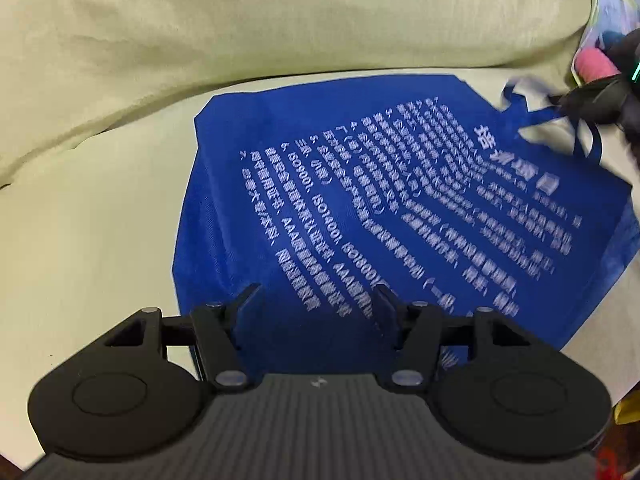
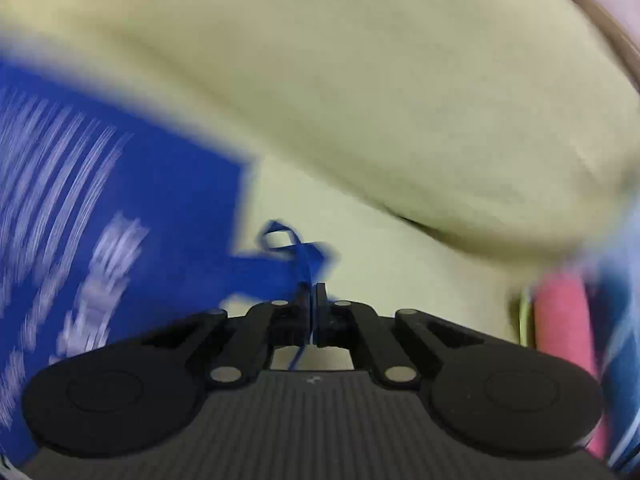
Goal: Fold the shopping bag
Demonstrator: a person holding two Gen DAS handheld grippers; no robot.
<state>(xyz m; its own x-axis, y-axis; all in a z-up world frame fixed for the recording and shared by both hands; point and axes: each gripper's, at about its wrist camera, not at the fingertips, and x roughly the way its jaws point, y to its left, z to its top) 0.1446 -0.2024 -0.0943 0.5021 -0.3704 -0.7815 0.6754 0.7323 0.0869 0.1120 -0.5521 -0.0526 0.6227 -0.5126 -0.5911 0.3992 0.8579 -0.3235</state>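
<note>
the blue shopping bag [image 1: 400, 208] is lying flat on the pale green cushion [image 1: 100, 220], handles [image 1: 560, 120] toward the right. the left gripper [image 1: 316, 304] is hovering open over its near edge. the blurred right-wrist view alone is showing the right gripper [image 2: 310, 292] pinching a handle strap [image 2: 280, 268].

A pale yellow-green sofa seat [image 1: 100, 220] fills the view, its plump back cushion [image 1: 280, 20] behind; a pink roll [image 2: 560, 308] lies at the right edge.
</note>
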